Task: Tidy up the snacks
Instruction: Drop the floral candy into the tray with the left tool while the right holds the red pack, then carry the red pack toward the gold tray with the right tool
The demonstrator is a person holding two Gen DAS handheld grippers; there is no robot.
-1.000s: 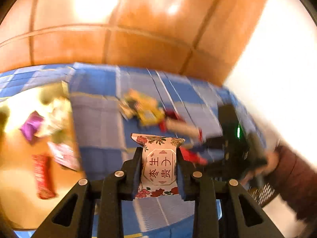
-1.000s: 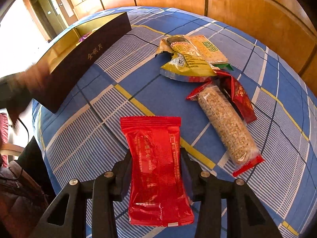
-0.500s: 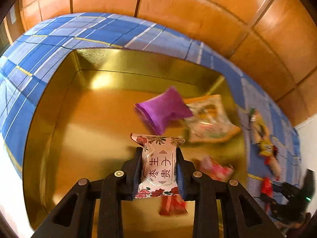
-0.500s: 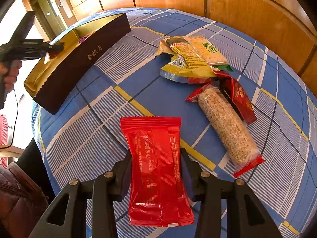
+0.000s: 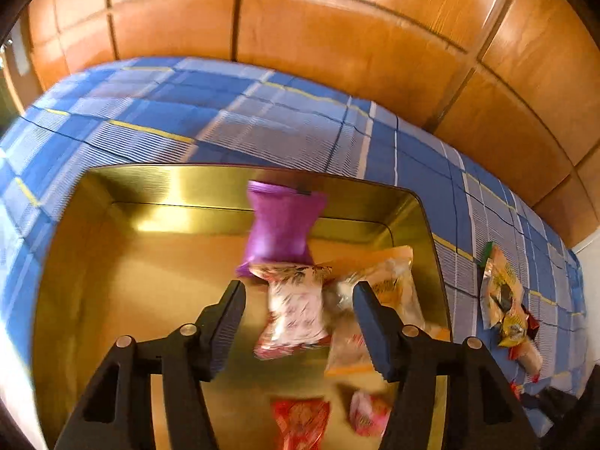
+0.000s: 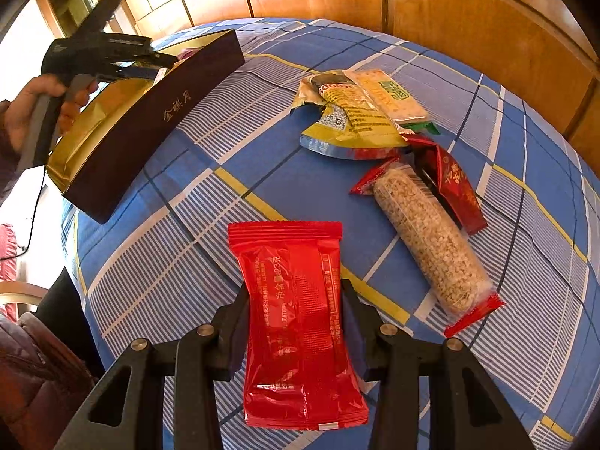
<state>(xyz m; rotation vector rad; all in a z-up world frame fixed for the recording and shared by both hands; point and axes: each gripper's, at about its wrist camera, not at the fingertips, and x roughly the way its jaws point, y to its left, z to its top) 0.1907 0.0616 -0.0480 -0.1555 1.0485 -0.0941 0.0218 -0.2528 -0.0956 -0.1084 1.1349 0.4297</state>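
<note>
My left gripper [image 5: 298,305] is open above the gold box [image 5: 112,262]. The floral pink-and-white snack [image 5: 296,311] lies blurred between its fingers, free of them, by a purple packet [image 5: 281,225] and an orange-edged packet [image 5: 386,285]. My right gripper [image 6: 294,307] is shut on a red snack packet [image 6: 300,322] and holds it over the blue plaid cloth [image 6: 225,150]. The box shows in the right wrist view as a dark-sided box [image 6: 150,123] at far left, with the left gripper [image 6: 112,52] over it.
Loose snacks lie on the cloth: a yellow-green torn bag [image 6: 348,120], a sesame bar in a clear wrapper [image 6: 431,243], a dark red packet [image 6: 453,183]. Two small red and pink packets [image 5: 300,423] lie low in the box. A wooden panelled wall [image 5: 337,37] stands behind.
My left gripper has opened and let go of the floral snack, which now drops into the gold box. The right gripper has stayed still, holding the red packet.
</note>
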